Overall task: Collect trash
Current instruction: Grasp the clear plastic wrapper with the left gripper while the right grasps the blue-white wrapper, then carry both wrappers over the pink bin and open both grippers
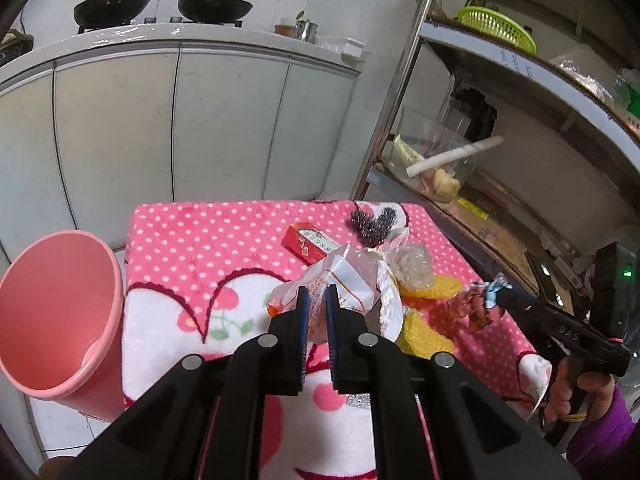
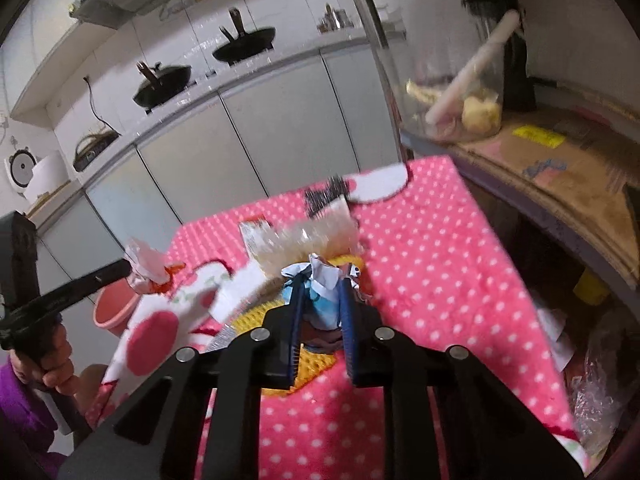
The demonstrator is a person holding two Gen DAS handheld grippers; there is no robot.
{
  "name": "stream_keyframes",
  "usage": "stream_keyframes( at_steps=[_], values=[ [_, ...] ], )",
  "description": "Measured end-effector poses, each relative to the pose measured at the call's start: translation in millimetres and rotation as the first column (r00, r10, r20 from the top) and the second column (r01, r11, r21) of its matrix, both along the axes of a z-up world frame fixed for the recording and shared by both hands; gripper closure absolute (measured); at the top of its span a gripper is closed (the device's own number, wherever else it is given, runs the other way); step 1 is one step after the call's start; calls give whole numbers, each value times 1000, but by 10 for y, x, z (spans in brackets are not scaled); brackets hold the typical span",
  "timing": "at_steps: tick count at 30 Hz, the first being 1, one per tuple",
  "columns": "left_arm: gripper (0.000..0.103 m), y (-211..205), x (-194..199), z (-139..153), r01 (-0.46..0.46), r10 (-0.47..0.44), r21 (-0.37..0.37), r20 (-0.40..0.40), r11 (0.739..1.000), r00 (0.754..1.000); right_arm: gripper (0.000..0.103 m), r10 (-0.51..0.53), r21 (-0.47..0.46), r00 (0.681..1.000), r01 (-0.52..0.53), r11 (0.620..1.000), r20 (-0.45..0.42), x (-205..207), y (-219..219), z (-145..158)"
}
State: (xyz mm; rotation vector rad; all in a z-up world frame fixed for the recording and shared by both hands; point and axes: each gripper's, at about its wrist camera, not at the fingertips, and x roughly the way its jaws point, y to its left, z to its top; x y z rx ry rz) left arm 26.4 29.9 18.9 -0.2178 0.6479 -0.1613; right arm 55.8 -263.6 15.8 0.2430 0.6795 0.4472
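Observation:
My left gripper (image 1: 316,294) is shut on a white and orange plastic wrapper (image 1: 340,280) and holds it above the pink dotted cloth (image 1: 208,240). It also shows in the right wrist view (image 2: 146,268). My right gripper (image 2: 322,294) is shut on a crumpled blue and white foil wrapper (image 2: 324,288), seen from the left wrist view (image 1: 478,304) at the table's right side. On the cloth lie a red box (image 1: 306,242), a clear crumpled bag (image 1: 412,266) and yellow mesh pieces (image 1: 428,328). A pink bin (image 1: 60,312) stands left of the table.
A metal scourer (image 1: 372,224) lies at the cloth's far edge. A metal shelf rack (image 1: 520,152) with a clear tub stands right of the table. White cabinets (image 1: 180,120) and a counter with woks are behind.

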Motion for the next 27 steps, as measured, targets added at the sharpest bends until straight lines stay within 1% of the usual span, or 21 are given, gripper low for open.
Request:
stream_keyframes(
  at_steps=[6, 10, 13, 18, 24, 27],
  values=[
    [95, 105, -181, 157, -23, 24, -15, 49, 1000, 999, 85, 35, 30, 997, -37, 999, 72, -128, 59, 341],
    [95, 251, -330, 250, -59, 61, -22, 79, 998, 995, 85, 92, 38, 990, -97, 995, 106, -140, 264, 521],
    [95, 408, -433, 305, -94, 96, -27, 96, 995, 991, 85, 143, 45, 983, -149, 988, 117, -121, 467, 601],
    [95, 759, -617, 385, -179, 182, -34, 124, 983, 976, 85, 263, 53, 957, -271, 961, 126, -29, 1006, 731],
    [95, 1301, -823, 372, -311, 315, -50, 121, 949, 942, 85, 404, 76, 910, -412, 908, 96, 80, 1755, 794],
    [95, 1513, -891, 324, -352, 356, -54, 111, 935, 928, 85, 467, 89, 881, -472, 877, 73, 119, 2144, 788]
  ],
)
